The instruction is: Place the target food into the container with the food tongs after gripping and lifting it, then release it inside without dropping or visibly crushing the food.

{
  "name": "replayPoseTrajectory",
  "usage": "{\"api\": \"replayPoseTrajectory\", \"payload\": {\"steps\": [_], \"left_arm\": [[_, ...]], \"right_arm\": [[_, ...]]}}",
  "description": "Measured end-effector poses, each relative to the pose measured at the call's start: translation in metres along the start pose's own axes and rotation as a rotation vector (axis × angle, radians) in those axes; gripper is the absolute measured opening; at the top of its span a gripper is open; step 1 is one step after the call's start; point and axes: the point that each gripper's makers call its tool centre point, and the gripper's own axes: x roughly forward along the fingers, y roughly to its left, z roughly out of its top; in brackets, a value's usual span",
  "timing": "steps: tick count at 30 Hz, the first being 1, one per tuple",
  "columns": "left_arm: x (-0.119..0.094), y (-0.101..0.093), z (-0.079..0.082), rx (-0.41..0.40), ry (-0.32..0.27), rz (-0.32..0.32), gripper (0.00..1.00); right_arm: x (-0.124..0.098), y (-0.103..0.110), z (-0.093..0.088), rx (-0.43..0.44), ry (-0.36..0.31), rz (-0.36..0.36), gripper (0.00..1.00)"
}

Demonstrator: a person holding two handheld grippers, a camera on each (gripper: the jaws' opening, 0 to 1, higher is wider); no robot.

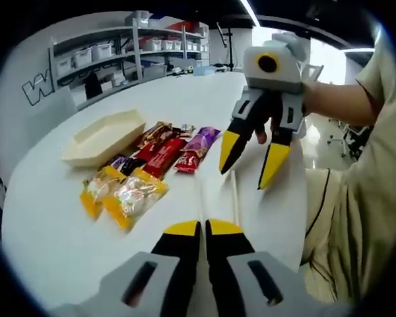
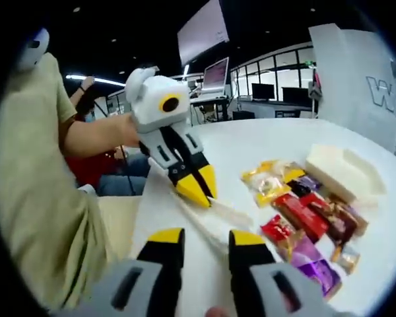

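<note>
Both grippers hover over the white table [image 1: 66,244], nothing picked up yet. Left gripper [image 1: 203,228] has its yellow tips nearly touching, narrow, empty, and in the right gripper view it [image 2: 197,188] sits right above the white food tongs [image 2: 214,221] lying flat on the table. Right gripper [image 2: 204,239] is wide, jaws apart w/ the tongs between and just ahead of them; from the left gripper view it [image 1: 251,155] hangs spread over the tongs [image 1: 235,198] too. Target food: the pile of wrapped snacks [image 1: 145,168], lying just beside the cream paper-boat container [image 1: 99,139], which looks empty. Risks, imo: tongs are thin, flat and pale, so a jaw could skid off or pinch one leg only; foil wrappers are slick and overlapping, so a grab may drag two or slip mid-lift; too hard a squeeze crushes the yellow bags [image 1: 122,195]. Writing: big letter "W" on the wall [image 1: 36,88], rest cut off; wrapper print too small to read.
</note>
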Motion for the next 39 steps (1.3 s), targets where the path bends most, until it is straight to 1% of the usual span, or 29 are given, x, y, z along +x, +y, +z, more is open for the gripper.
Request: {"api": "replayPoseTrajectory", "payload": {"steps": [3,5,9,10,12,13,14,17,23,26,32,37,39], "left_arm": [[0.0,0.0,0.001,0.01,-0.007,-0.01,0.02],[0.001,-0.001,0.001,0.015,-0.01,-0.017,0.02],[0.002,-0.005,0.002,0.054,-0.011,-0.053,0.02],[0.002,-0.006,0.002,0.066,-0.012,-0.056,0.02],[0.003,-0.006,0.002,0.077,-0.01,-0.06,0.02],[0.003,-0.006,0.003,0.082,-0.01,-0.065,0.02],[0.003,-0.006,0.003,0.088,-0.009,-0.067,0.02],[0.004,-0.007,0.004,0.11,-0.012,-0.081,0.02],[0.005,-0.008,0.007,0.141,-0.013,-0.101,0.02],[0.006,-0.01,0.009,0.16,-0.011,-0.112,0.02],[0.008,-0.011,0.01,0.177,-0.003,-0.13,0.02],[0.011,-0.013,0.012,0.189,0.0,-0.148,0.02],[0.011,-0.014,0.012,0.191,0.001,-0.153,0.02]], "right_arm": [[0.0,0.0,-0.002,-0.017,0.003,0.002,0.15],[0.0,-0.001,-0.004,-0.023,0.011,0.002,0.15],[-0.002,0.0,-0.003,-0.033,0.0,0.012,0.13],[-0.003,-0.001,-0.003,-0.034,0.001,0.011,0.11],[-0.004,0.0,-0.004,-0.048,0.003,0.024,0.08],[-0.004,0.002,-0.003,-0.076,-0.006,0.03,0.07],[-0.004,0.003,-0.003,-0.086,-0.008,0.032,0.06],[-0.005,0.005,-0.005,-0.084,0.007,0.047,0.07],[-0.008,0.011,-0.013,-0.116,0.042,0.082,0.07],[-0.008,0.013,-0.018,-0.135,0.072,0.093,0.07],[-0.007,0.018,-0.017,-0.16,0.073,0.108,0.03],[-0.003,0.02,-0.023,-0.178,0.107,0.118,0.03],[-0.002,0.019,-0.025,-0.187,0.115,0.113,0.01]]}}
